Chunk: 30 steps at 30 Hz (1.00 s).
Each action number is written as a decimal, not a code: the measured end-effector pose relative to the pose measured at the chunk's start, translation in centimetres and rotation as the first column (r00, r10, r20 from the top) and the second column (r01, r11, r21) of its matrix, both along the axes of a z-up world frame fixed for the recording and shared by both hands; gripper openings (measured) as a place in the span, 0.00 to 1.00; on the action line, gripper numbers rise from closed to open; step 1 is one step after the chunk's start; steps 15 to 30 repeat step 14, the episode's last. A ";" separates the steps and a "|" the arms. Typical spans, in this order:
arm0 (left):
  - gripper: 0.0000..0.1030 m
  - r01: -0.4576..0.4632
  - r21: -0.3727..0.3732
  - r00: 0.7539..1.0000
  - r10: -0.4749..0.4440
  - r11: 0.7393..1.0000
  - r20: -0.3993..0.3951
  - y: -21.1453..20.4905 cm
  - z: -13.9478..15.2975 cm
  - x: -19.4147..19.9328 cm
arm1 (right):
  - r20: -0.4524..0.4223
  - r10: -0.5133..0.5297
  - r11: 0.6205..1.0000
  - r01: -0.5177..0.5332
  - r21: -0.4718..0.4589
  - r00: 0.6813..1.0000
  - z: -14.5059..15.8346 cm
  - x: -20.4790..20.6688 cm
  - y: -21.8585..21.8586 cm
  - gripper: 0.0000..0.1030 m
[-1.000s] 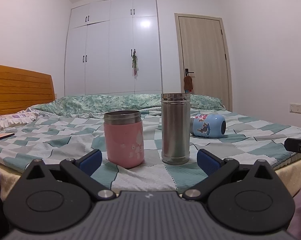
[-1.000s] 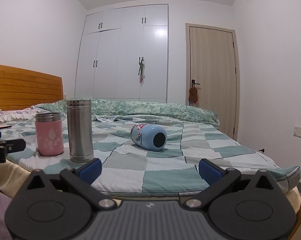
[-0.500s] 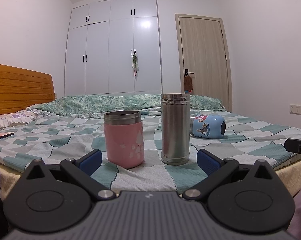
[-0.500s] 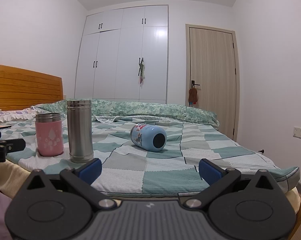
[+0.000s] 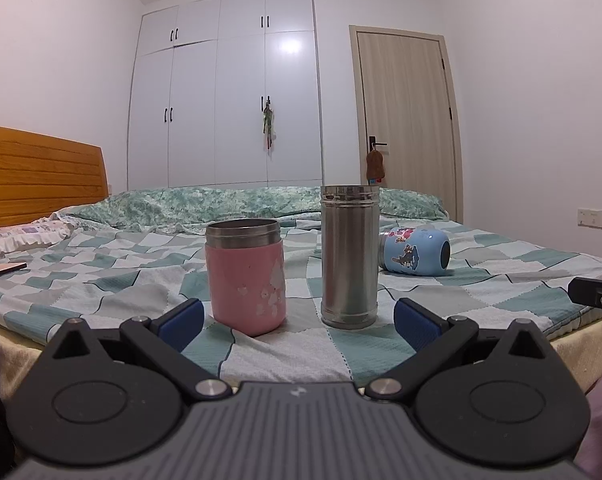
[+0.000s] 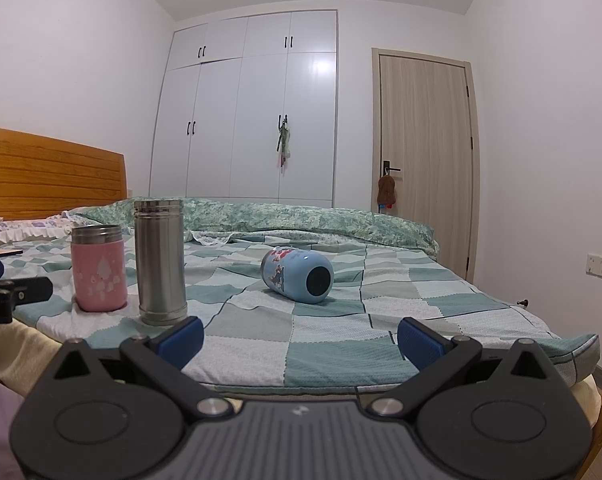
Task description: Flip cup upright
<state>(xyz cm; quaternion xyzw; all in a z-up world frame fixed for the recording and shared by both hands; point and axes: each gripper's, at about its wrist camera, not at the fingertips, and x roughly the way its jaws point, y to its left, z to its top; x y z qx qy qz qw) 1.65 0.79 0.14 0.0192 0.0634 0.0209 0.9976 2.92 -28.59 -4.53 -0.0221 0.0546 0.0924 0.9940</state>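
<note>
A light blue cup with cartoon prints (image 6: pixel 297 276) lies on its side on the bed, its dark base turned toward me; in the left wrist view it (image 5: pixel 415 250) lies behind and to the right of the steel cup. My right gripper (image 6: pixel 300 336) is open and empty, low at the bed's near edge, well short of the blue cup. My left gripper (image 5: pixel 299 322) is open and empty, facing an upright pink cup (image 5: pixel 245 276) and an upright steel cup (image 5: pixel 349 256).
The pink cup (image 6: pixel 98 268) and the steel cup (image 6: pixel 160 260) stand left of the blue cup. The bed has a checked teal quilt (image 6: pixel 381 300), a wooden headboard (image 6: pixel 49 176) at left and pillows at the back. Wardrobe (image 6: pixel 253 112) and door (image 6: pixel 425 152) lie beyond.
</note>
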 end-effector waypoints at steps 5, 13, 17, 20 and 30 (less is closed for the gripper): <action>1.00 0.003 -0.004 1.000 -0.003 1.000 -0.004 0.0 0.0 0.1 | 0.001 0.000 1.000 0.000 0.000 1.000 0.0 0.0 0.0 1.00; 1.00 0.007 -0.016 1.000 -0.007 1.000 0.000 0.5 0.0 0.0 | 0.001 0.000 1.000 0.000 -0.001 1.000 0.0 0.0 0.0 1.00; 1.00 0.006 -0.015 1.000 -0.006 1.000 0.000 0.5 0.0 0.0 | 0.001 0.000 1.000 0.000 0.000 1.000 0.0 0.0 0.0 1.00; 1.00 0.006 -0.015 1.000 -0.006 1.000 0.000 0.5 0.0 0.0 | 0.001 0.000 1.000 0.000 0.000 1.000 0.0 0.0 0.0 1.00; 1.00 0.006 -0.015 1.000 -0.006 1.000 0.000 0.5 0.0 0.0 | 0.001 0.000 1.000 0.000 0.000 1.000 0.0 0.0 0.0 1.00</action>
